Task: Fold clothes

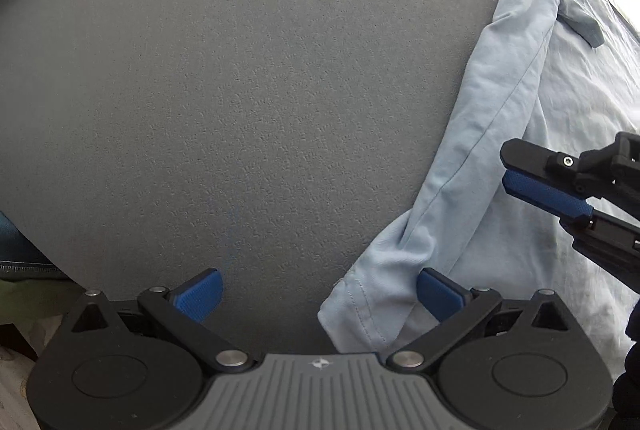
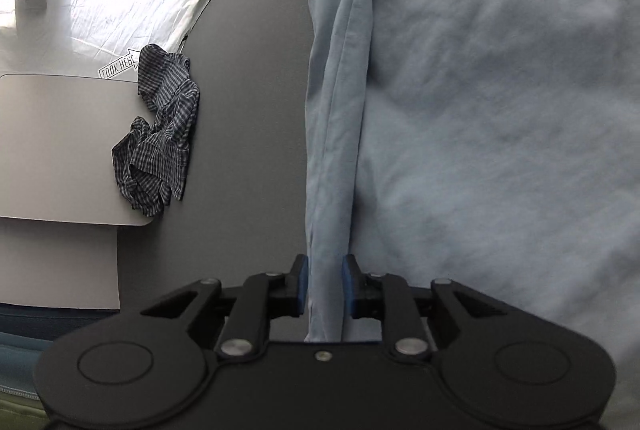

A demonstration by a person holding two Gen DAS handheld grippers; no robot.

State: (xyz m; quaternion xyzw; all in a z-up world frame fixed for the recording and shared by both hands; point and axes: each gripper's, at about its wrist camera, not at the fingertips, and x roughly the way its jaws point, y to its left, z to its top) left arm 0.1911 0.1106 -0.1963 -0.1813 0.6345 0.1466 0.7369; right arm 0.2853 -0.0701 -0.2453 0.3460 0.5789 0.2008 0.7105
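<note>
1. Two garments lie on your grey table (image 1: pixel 240 89): the light blue shirt (image 1: pixel 560 133) spread along the right side, the checked shirt (image 2: pixel 160 133) crumpled at the far left edge.
2. Your left hand-held gripper (image 1: pixel 318 296) stands wide open, its right pad resting on the blue shirt's cuff (image 1: pixel 372 294), gripping nothing.
3. Your right hand-held gripper (image 2: pixel 325 286) is nearly closed, pads pressing the blue shirt's sleeve (image 2: pixel 336 149).

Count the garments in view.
2. A light blue shirt lies spread on the grey surface; a crumpled checked garment sits at its far edge. More may be out of view.
</note>
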